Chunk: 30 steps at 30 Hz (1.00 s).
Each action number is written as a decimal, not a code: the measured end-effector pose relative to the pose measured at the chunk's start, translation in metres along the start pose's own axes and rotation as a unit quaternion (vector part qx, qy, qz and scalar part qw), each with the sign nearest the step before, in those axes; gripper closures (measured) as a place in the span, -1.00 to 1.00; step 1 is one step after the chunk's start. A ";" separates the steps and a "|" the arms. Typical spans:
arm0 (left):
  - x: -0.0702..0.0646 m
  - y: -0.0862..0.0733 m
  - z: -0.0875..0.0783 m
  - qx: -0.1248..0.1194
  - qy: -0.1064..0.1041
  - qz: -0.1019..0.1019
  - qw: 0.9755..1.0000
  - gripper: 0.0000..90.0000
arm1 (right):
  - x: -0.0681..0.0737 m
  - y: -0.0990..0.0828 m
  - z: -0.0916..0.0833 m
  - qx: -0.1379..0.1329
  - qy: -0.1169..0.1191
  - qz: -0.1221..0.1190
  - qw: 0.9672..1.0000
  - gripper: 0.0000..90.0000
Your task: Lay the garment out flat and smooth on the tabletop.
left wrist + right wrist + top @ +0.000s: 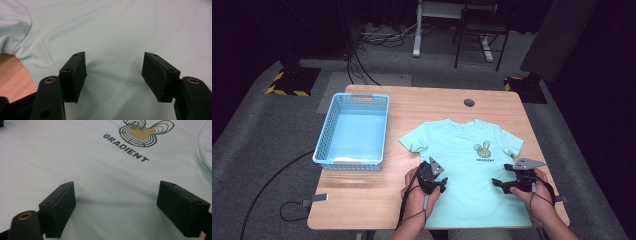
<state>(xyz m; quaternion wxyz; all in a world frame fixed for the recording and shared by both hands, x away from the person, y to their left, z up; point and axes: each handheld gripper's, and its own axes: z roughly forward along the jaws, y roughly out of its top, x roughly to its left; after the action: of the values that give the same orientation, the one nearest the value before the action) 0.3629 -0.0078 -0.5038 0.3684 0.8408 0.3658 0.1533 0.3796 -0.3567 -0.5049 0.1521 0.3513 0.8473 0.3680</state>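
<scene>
Smooth mint T-shirt (464, 165) flat on wood-grain table (362, 195), both tools' jaws apart.

My left hand (416, 196) holds the black two-jaw left gripper (443, 186), its jaws spread apart with nothing between. My right hand (539, 195) aims the black right gripper (495, 182) inward, jaws wide and empty.
</scene>
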 end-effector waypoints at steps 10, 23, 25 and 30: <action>0.031 0.016 0.016 0.000 0.001 0.000 1.000 -0.21 | -0.020 0.022 0.023 0.000 -0.004 0.002 1.000 -0.67; 0.054 0.027 0.027 0.000 0.000 0.003 1.000 -0.22 | -0.038 0.040 0.043 0.000 -0.005 0.005 1.000 -0.67; 0.054 0.027 0.027 0.000 0.001 0.004 1.000 -0.22 | -0.040 0.041 0.043 0.000 -0.002 0.002 1.000 -0.67; 0.051 0.028 0.023 0.006 -0.005 0.000 1.000 -0.21 | -0.044 0.042 0.044 0.000 0.006 -0.002 1.000 -0.65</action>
<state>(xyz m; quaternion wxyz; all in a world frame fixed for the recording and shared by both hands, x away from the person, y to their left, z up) 0.4240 0.0046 -0.5001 0.3657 0.8434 0.3652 0.1469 0.4538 -0.3448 -0.5040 0.1483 0.3473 0.8488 0.3700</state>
